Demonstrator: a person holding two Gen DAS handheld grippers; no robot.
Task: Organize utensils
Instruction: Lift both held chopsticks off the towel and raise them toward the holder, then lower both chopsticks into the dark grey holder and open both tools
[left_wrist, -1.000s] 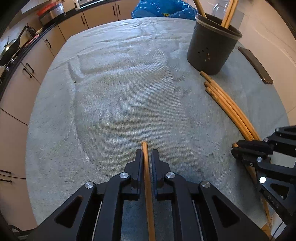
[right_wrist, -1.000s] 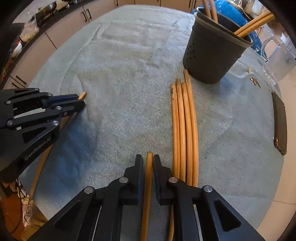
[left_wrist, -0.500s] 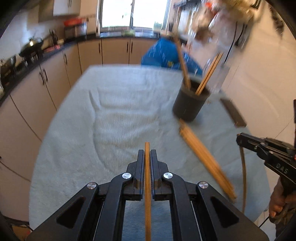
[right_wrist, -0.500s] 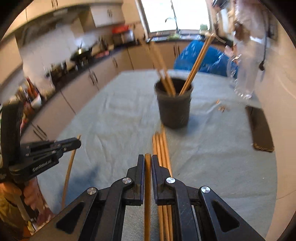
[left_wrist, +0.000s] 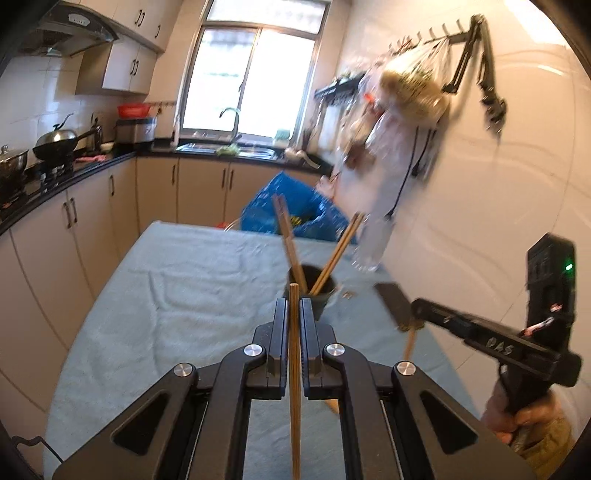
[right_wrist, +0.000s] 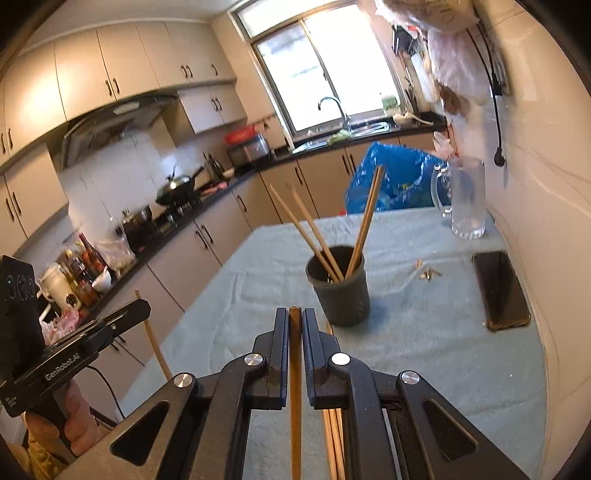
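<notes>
My left gripper is shut on a wooden chopstick and holds it lifted above the cloth-covered table. My right gripper is shut on another wooden chopstick, also lifted. A dark utensil holder with several chopsticks standing in it sits ahead on the table; it also shows in the left wrist view. More loose chopsticks lie on the cloth under my right gripper. The right gripper shows in the left wrist view, the left gripper in the right wrist view.
A black phone lies near the right wall. A glass mug stands at the table's far right. A blue bag sits behind the table. Kitchen cabinets run along the left.
Both grippers have risen from the cloth and tilted up, each carrying its chopstick. The views now look level across the table toward the holder and window.
</notes>
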